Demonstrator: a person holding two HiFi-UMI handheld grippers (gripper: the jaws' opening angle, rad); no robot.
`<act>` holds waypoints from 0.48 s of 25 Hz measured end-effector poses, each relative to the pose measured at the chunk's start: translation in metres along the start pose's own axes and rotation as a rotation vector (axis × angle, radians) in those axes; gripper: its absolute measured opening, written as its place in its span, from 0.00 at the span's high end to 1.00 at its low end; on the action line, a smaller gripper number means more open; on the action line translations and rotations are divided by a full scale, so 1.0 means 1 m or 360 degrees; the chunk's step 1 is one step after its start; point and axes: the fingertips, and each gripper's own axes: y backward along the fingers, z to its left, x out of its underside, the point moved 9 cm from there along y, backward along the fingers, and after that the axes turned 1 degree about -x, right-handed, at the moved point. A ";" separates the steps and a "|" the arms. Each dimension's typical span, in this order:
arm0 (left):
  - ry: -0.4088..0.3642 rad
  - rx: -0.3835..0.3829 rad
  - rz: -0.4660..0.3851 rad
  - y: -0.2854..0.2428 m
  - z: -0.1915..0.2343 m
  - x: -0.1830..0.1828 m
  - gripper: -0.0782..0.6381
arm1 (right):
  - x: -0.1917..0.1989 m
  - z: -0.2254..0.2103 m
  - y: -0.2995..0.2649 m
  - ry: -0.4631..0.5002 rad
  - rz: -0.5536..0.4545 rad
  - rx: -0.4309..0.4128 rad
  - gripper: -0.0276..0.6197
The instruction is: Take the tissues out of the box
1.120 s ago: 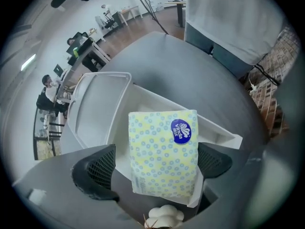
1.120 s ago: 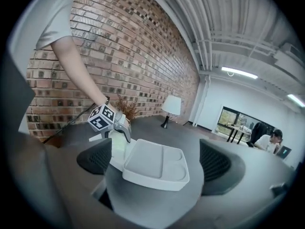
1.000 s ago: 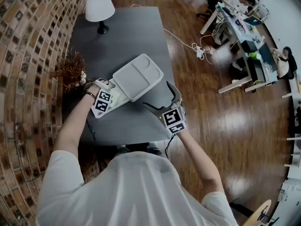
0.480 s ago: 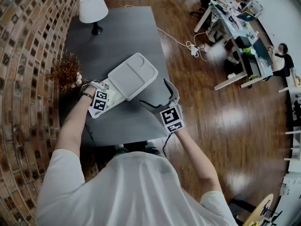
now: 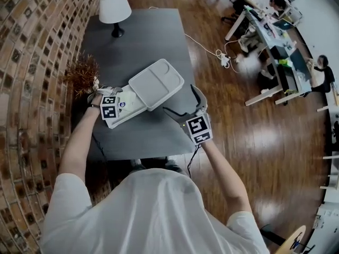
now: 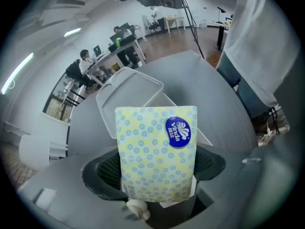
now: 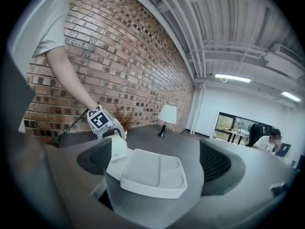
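A white box [image 5: 131,111] lies on the dark grey table [image 5: 143,41], its lid [image 5: 156,83] swung aside over the far end. My left gripper [image 5: 123,103] is at the box's near-left end, shut on a yellow tissue pack [image 6: 155,151] with blue rings and a blue label. The pack stands upright between the pads, with the lid [image 6: 128,92] behind it. My right gripper [image 5: 183,106] hovers open at the table's right edge with nothing between its jaws. In the right gripper view the lid [image 7: 152,173] lies ahead, with the left gripper [image 7: 112,137] and the pale pack [image 7: 118,149] beyond.
A white lamp [image 5: 115,7] stands at the table's far end and a dried plant [image 5: 79,75] by the brick wall on the left. Cables and a power strip [image 5: 225,57] lie on the wooden floor to the right. People sit at desks [image 5: 275,41] far right.
The left gripper has shifted slightly up and to the left at the box's near end. The right gripper has kept its place and its open jaws.
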 end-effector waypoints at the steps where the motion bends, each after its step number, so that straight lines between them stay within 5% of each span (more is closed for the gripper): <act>1: 0.0024 -0.0031 -0.0016 0.007 0.001 0.001 0.32 | -0.002 -0.001 -0.001 0.0001 -0.0014 -0.0002 0.07; 5: 0.0179 -0.0173 -0.0126 0.033 0.003 0.004 0.32 | -0.010 -0.003 -0.006 -0.0020 -0.0080 -0.0009 0.07; 12: 0.0674 -0.0457 -0.0414 0.085 -0.004 0.006 0.32 | -0.020 -0.005 -0.014 -0.0124 -0.0156 -0.0044 0.08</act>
